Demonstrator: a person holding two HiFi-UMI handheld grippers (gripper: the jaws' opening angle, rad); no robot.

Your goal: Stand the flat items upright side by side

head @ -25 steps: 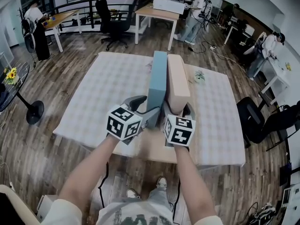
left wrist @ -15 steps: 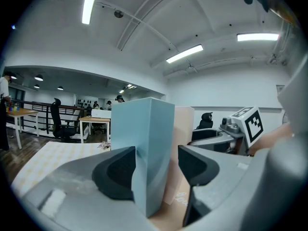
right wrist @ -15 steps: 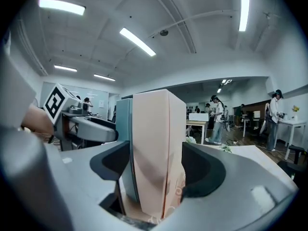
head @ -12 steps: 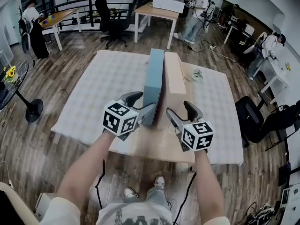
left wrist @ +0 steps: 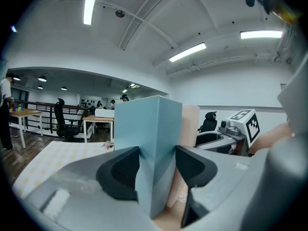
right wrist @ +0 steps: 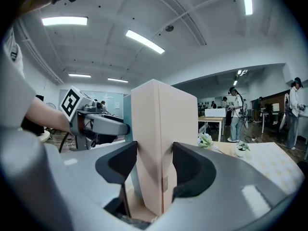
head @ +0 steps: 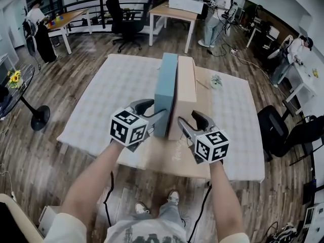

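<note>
While the two flat items stood on edge at the middle of the surface (head: 96, 115), I had just been closing both tools. The left tool (head: 152, 113) gripped the near end of the blue box (head: 166, 92), its pads pressing on both broad faces. The right tool (head: 191, 121) gripped the near end of the beige box (head: 186, 97) in the same way. Half a second earlier the right tool had hung back towards me, jaws wider and off the beige box. It had since come forward and taken hold again. The left tool had kept its place on the blue box throughout. The boxes rose upright, face to face and touching along their length, blue on the left and beige on the right. They stood on a brown sheet (head: 167, 156) laid over the checked cloth (head: 116, 85). I judged the arrangement all but finished. What seemed left was to steady the pair, open both tools, and see whether the boxes stayed standing unaided.
</note>
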